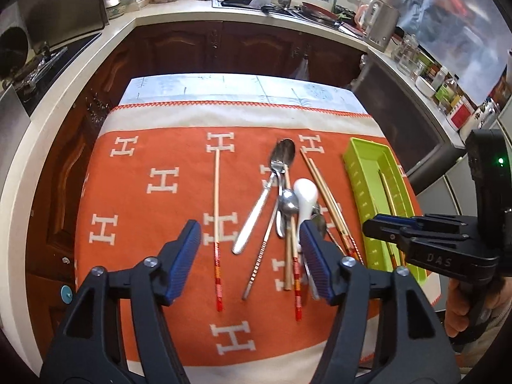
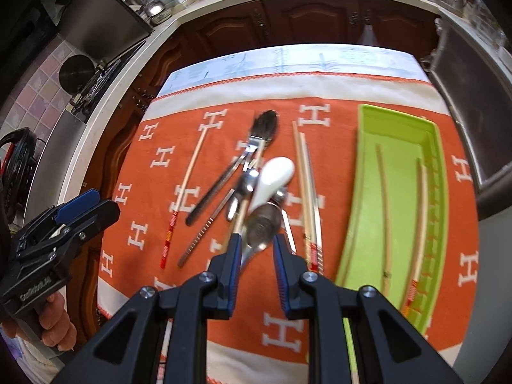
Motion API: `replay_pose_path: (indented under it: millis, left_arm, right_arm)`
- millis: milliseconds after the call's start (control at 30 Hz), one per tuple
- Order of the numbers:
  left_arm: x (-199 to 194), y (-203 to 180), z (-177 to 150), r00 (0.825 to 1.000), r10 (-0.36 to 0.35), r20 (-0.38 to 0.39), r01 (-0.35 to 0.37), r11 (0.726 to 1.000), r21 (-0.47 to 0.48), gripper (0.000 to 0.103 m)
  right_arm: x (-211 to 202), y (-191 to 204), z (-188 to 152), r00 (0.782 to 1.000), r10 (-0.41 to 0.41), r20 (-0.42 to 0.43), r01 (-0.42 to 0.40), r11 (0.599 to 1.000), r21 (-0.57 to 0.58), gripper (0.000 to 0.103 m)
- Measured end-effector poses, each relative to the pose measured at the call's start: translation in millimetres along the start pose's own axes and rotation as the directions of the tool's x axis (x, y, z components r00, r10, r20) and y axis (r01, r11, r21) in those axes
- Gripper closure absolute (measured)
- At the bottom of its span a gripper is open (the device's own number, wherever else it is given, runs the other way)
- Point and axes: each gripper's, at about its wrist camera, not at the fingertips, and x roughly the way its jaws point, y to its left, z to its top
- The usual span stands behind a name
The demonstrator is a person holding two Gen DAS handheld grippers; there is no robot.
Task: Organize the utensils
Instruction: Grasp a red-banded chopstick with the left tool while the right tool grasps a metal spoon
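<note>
Held spoon [image 2: 264, 225]: bowl sits just past the right claw's [image 2: 257, 256] tips, and the handle runs back between the pads, hugging the left pad. The jaws are narrow and the claw looks clenched on the handle. The contact itself is hard to see.

Tray [image 2: 363, 147]: right of that claw, near it, lengthwise on the cloth [image 2: 336, 121]. Tray sticks [image 2: 385, 198] lie along its floor.

Pile: straight ahead of the right claw, under and beyond the held spoon. A white spoon [image 2: 275, 172] lies on top, over crossed metal cutlery. Stick pair [image 2: 304, 176] lies just right of the pile, between it and the tray.

Left claw [image 1: 252, 256]: released, jaws wide, nothing between the pads. It hangs over the near end of the pile. The pile's handles lie below the gap and toward its right finger. A lone stick [image 1: 217, 198] lies just inside its left finger, apart from the pile.

From the left wrist view, the right claw is off to the right, over the tray's near end.
</note>
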Motion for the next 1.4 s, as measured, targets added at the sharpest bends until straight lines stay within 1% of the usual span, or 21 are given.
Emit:
replay_pose_path:
  millis: [100,133,267,400,467,533,567,633,767,800,833,900,967,1000,1033,1067,1200,1400]
  left_arm:
    - [14.0,14.5,7.5,0.999,-0.022,-0.024,0.021,0.999,-0.039,0.04]
    - [21.9,21.5,10.9,0.999,-0.02,-0.039,0.017,0.998,-0.055,0.04]
    - [55.4,31.3,18.6,0.995,0.047,-0.092,-0.051,0.998,-0.039,0.04]
    - [93.5,41.6,21.2,0.987,0.041,-0.157,-0.05,0.997,-0.052,0.041]
    - [113.9,47.9,22.3,0.981,0.038,-0.19,-0.051,0.996,-0.067,0.046]
    - [129.8,50.7,21.2,0.975,0.045,-0.216,-0.061,0.996,-0.068,0.055]
    - [135.6,50.7,20.9,0.973,0.046,-0.226,-0.063,0.996,-0.066,0.057]
    - [147.7,50.4,19.2,0.967,0.051,-0.25,-0.069,0.996,-0.062,0.064]
    - [168.8,43.6,13.8,0.955,0.078,-0.286,-0.09,0.995,-0.03,0.068]
    - [171.5,42.0,12.8,0.954,0.092,-0.287,-0.102,0.995,-0.02,0.068]
    - [172.0,37.6,12.1,0.956,0.113,-0.27,-0.117,0.993,0.0,0.068]
    - [175.0,30.2,11.6,0.954,0.149,-0.262,-0.147,0.989,0.028,0.068]
    - [177.9,23.3,11.0,0.952,0.185,-0.246,-0.179,0.983,0.049,0.071]
    - [177.6,22.1,11.7,0.952,0.19,-0.24,-0.183,0.982,0.052,0.081]
    - [178.1,19.8,12.0,0.953,0.192,-0.234,-0.186,0.981,0.05,0.098]
    - [178.6,18.1,12.7,0.952,0.196,-0.236,-0.19,0.981,0.047,0.099]
    - [176.2,14.6,13.0,0.953,0.19,-0.236,-0.191,0.981,0.02,0.1]
    - [150.3,22.4,-0.8,0.967,0.118,-0.226,-0.132,0.99,-0.049,0.1]
  right_arm:
    - [14.4,6.2,15.2,1.0,0.018,-0.021,-0.018,1.0,0.006,0.083]
    - [20.5,8.5,21.9,0.999,0.028,-0.03,-0.027,1.0,0.014,0.083]
    - [41.7,10.0,42.4,0.997,0.056,-0.055,-0.053,0.998,0.042,0.083]
    - [63.3,6.9,57.4,0.995,0.063,-0.082,-0.057,0.996,0.075,0.083]
    - [74.0,5.2,62.4,0.993,0.068,-0.099,-0.06,0.994,0.089,0.083]
    - [81.4,4.5,64.8,0.992,0.068,-0.11,-0.058,0.994,0.094,0.083]
    - [83.7,4.4,65.1,0.991,0.069,-0.114,-0.058,0.994,0.095,0.083]
    - [89.5,3.0,66.6,0.99,0.071,-0.124,-0.059,0.993,0.099,0.083]
    - [94.9,-4.5,68.8,0.989,0.074,-0.128,-0.06,0.992,0.112,0.083]
    - [95.9,-6.1,70.0,0.989,0.073,-0.127,-0.059,0.992,0.115,0.083]
    - [96.6,-8.6,70.8,0.989,0.072,-0.126,-0.057,0.991,0.12,0.083]
    - [97.0,-13.8,71.8,0.989,0.072,-0.125,-0.056,0.99,0.129,0.083]
    - [97.6,-19.6,72.2,0.989,0.073,-0.125,-0.055,0.989,0.14,0.083]
    - [97.7,-21.8,72.1,0.989,0.074,-0.125,-0.055,0.988,0.145,0.083]
    - [98.1,-24.6,71.7,0.989,0.077,-0.126,-0.057,0.987,0.152,0.083]
    - [98.3,-26.6,71.4,0.989,0.079,-0.127,-0.059,0.986,0.158,0.083]
    - [97.5,-34.2,69.9,0.988,0.081,-0.132,-0.057,0.983,0.177,0.083]
    - [91.9,-39.3,59.8,0.987,0.074,-0.143,-0.048,0.984,0.173,0.083]
